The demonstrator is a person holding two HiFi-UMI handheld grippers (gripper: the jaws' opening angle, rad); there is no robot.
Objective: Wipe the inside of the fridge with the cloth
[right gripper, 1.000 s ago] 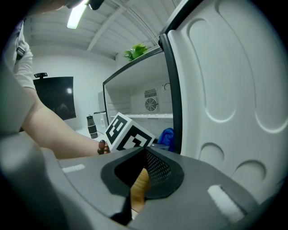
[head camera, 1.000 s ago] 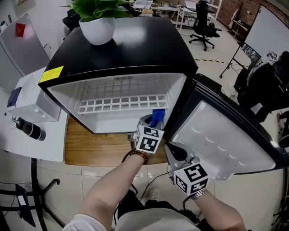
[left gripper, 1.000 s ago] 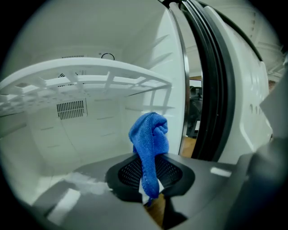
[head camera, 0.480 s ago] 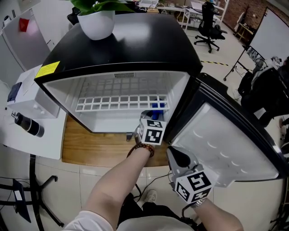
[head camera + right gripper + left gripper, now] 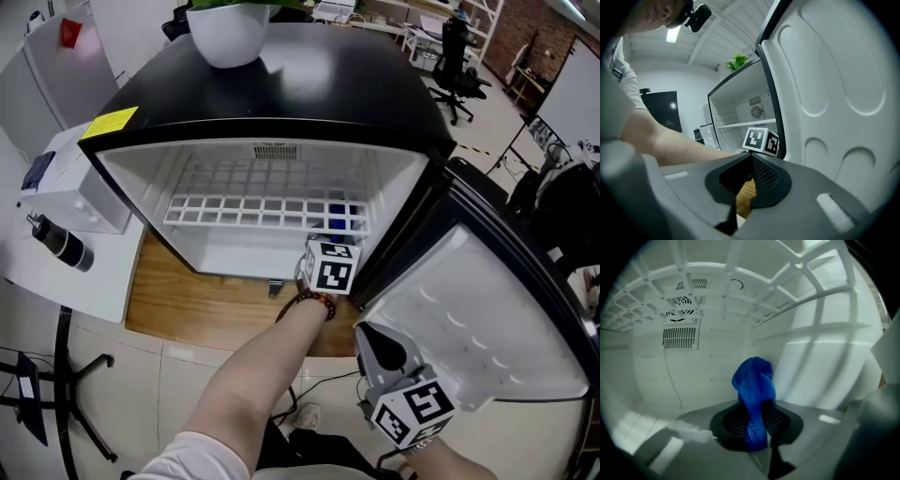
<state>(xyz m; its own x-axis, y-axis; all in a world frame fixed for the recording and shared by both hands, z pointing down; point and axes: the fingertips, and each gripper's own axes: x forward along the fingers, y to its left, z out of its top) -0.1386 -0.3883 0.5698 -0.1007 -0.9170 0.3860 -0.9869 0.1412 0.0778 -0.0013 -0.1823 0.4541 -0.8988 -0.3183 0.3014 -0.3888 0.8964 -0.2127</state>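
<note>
1. The blue cloth [image 5: 753,399] is pinched in the jaws of the left gripper [image 5: 757,430], its free end bunched ahead of them; it sits inside the fridge [image 5: 309,94], below the wire shelf [image 5: 262,212] and near the right wall;
2. held so, the loose end probably serves as the wiping pad;
3. the right gripper [image 5: 746,182], jaws closed on nothing, hangs outside by the open door [image 5: 469,309], likely to stay clear of the wiping arm.

The fridge [image 5: 309,94] is black outside and white inside. The cloth [image 5: 753,390] is bright blue. A yellow sticker [image 5: 109,124] sits at ten o'clock on the fridge top. The cube [image 5: 330,267] on the left gripper [image 5: 756,439] has black and white squares.
</note>
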